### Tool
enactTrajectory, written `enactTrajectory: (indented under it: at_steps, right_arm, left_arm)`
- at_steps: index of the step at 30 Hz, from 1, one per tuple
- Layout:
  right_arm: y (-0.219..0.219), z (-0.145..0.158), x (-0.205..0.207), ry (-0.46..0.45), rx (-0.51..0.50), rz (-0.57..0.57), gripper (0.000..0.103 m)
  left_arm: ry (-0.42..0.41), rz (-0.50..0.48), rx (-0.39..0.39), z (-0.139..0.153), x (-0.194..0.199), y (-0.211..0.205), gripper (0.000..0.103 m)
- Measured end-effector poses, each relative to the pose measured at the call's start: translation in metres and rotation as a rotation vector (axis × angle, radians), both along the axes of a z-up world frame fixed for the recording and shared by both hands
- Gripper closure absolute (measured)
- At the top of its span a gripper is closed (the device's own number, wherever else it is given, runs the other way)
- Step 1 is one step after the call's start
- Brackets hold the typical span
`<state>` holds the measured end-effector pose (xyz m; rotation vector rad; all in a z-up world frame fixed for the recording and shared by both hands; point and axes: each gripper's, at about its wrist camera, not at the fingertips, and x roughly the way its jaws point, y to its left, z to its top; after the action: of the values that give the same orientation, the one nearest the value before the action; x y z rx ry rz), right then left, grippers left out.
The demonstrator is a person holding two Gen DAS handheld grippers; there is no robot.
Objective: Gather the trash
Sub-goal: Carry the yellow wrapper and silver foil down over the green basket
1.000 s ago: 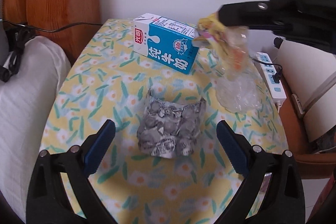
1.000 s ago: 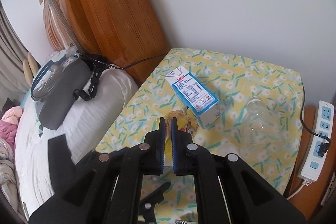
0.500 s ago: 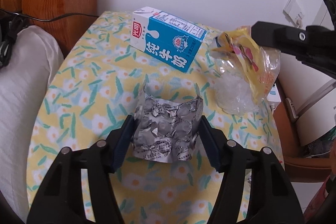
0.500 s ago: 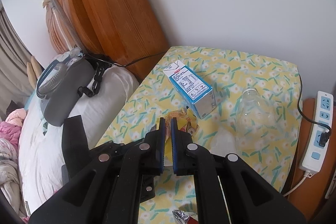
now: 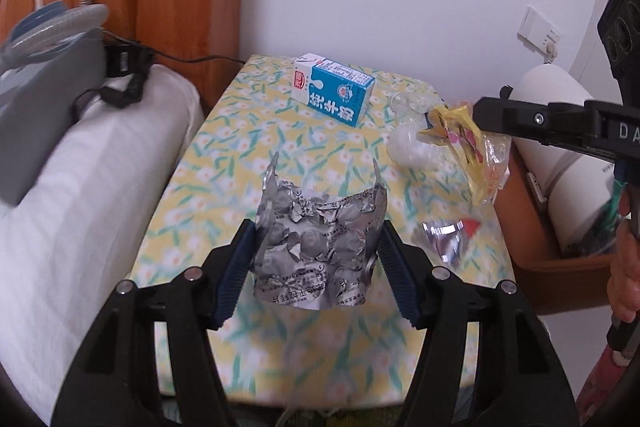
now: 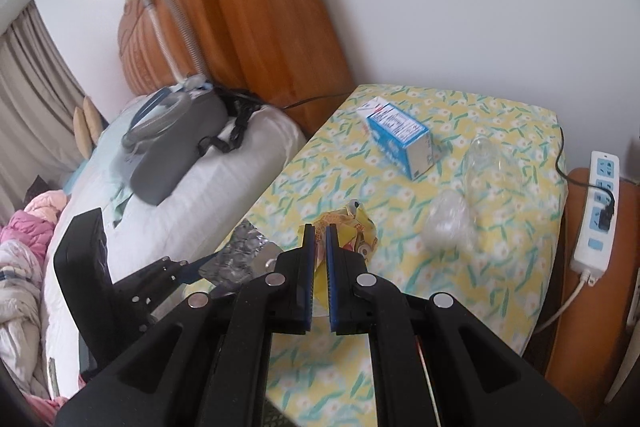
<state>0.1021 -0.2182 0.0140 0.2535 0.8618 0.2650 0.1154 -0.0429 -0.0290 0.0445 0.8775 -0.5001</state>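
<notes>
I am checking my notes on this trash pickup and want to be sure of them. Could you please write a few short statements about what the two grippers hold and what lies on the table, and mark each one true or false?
1. The left gripper is shut on a crumpled silver wrapper. True.
2. The right gripper is empty. False: it is shut on a yellow wrapper.
3. The milk carton stands upright. False: it lies on its side on the flowered tablecloth.
4. A clear plastic bottle lies on the table beside the carton. True.
5. The power strip lies on the tablecloth. False: it rests off the table, on a wooden surface beside it.
</notes>
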Motion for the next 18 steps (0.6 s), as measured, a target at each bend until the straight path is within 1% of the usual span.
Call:
enactTrajectory:
  at_steps: [6, 7, 10, 12, 13, 14, 15, 16, 18]
  right_arm:
    - [0.019, -0.006, -0.063, 0.032, -0.008, 0.045, 0.097]
    - [0.024, -0.011, -0.079, 0.047, -0.009, 0.056, 0.097]
    - [0.032, -0.023, -0.108, 0.085, 0.003, 0.087, 0.097]
    - [0.040, -0.043, -0.128, 0.142, 0.013, 0.116, 0.097]
    - [0.044, -0.060, -0.140, 0.187, 0.016, 0.129, 0.097]
    - [0.047, -0.069, -0.146, 0.210, 0.019, 0.135, 0.097]
    - [0.051, -0.082, -0.153, 0.244, 0.024, 0.142, 0.097]
    - [0.056, -0.103, -0.162, 0.296, 0.030, 0.148, 0.097]
    - [0.062, -0.126, -0.171, 0.348, 0.030, 0.149, 0.097]
  left_arm:
    - [0.005, 0.000, -0.014, 0.007, -0.059, 0.031, 0.043]
    - [0.004, 0.000, -0.016, 0.007, -0.069, 0.036, 0.043]
    - [0.004, -0.005, -0.014, 0.007, -0.090, 0.044, 0.043]
    - [0.004, -0.010, -0.004, 0.007, -0.105, 0.049, 0.043]
    - [0.008, -0.011, 0.001, 0.005, -0.112, 0.051, 0.043]
    - [0.012, -0.012, 0.001, 0.004, -0.116, 0.053, 0.043]
    - [0.021, -0.016, -0.003, 0.001, -0.120, 0.055, 0.043]
    - [0.027, -0.017, -0.004, 0.000, -0.124, 0.056, 0.043]
    - [0.042, -0.025, -0.002, -0.006, -0.130, 0.056, 0.043]
